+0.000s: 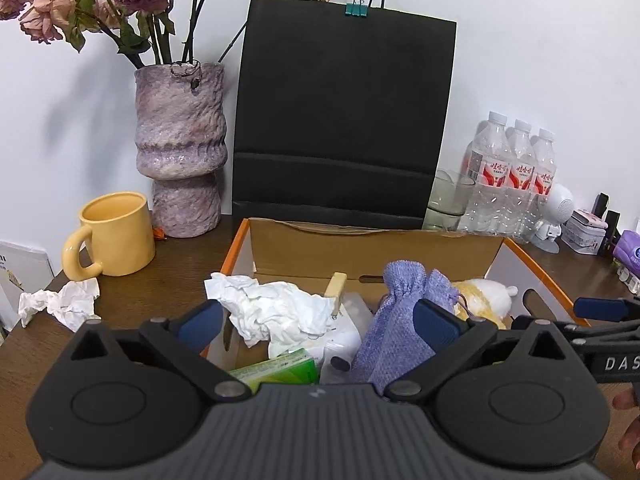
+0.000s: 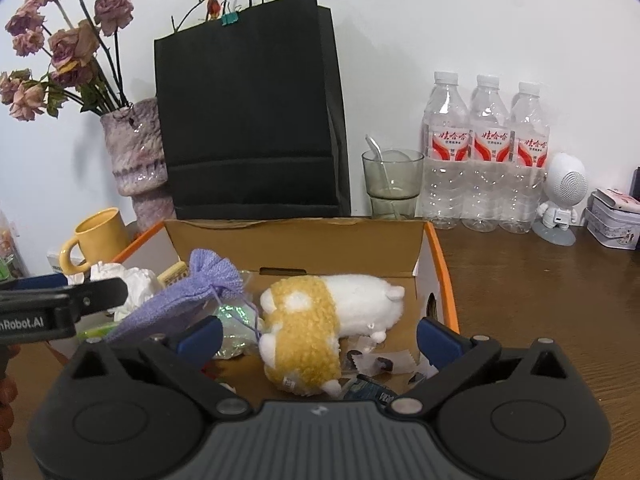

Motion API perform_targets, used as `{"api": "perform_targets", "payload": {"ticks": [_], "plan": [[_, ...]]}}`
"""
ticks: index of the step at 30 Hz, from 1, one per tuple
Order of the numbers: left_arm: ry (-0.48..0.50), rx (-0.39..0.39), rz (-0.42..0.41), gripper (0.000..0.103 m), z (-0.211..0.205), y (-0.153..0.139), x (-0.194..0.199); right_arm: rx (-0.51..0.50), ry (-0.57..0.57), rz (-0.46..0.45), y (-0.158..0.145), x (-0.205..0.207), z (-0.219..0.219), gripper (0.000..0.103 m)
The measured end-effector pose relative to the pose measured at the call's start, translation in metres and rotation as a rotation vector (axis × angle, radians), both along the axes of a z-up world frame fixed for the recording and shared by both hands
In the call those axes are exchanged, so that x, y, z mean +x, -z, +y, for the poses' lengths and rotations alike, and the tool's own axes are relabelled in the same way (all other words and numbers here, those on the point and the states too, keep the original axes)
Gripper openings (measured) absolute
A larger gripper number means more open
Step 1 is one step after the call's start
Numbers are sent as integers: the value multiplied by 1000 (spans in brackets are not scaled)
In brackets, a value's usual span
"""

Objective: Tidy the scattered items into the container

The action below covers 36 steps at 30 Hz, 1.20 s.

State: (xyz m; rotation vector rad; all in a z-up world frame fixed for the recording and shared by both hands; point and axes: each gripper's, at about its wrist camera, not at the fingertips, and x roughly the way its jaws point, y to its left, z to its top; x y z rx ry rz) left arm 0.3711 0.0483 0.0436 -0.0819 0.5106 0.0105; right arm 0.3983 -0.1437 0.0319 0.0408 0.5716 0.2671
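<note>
Both your jaws gape wide and empty, left gripper (image 1: 318,326) over crumpled tissue (image 1: 276,312) and knitted lilac pouch (image 1: 400,320), right gripper (image 2: 320,334) over the fuzzy plush toy (image 2: 320,320), all inside the cardboard box (image 2: 304,244), so next reach for the stray tissue wad (image 1: 60,302) beside the yellow mug (image 1: 112,236).

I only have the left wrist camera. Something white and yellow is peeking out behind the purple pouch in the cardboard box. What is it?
Observer: A fluffy white and tan plush toy, lying on its side on the floor of the orange-edged cardboard box.
Operator: Is the right gripper holding it?
Observer: No. Its jaws stand wide open, with the pads clear of the toy.
Operator: Is anything inside the clear greenish glass tumbler behind the box?
Observer: Yes, a metal spoon leans in it, handle above the rim.
</note>
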Motion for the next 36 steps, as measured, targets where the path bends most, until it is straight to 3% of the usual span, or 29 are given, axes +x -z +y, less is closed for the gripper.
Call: {"api": "perform_targets", "payload": {"ticks": [11,19,28,36], "plan": [[-18,92,37,103,-14,-17,-30,-27,-12,-16,-27,-32,0,103],[-28,63,40,103,-17,-37,-72,-29,0,-24,-49,-79,-2,103],[-18,81,60,103,-24,-43,-113,-45,-1,-31,-62,-124,-2,103],[-25,52,81,103,-23,-49,-140,-53,10,-36,-72,-154,-2,103]]}}
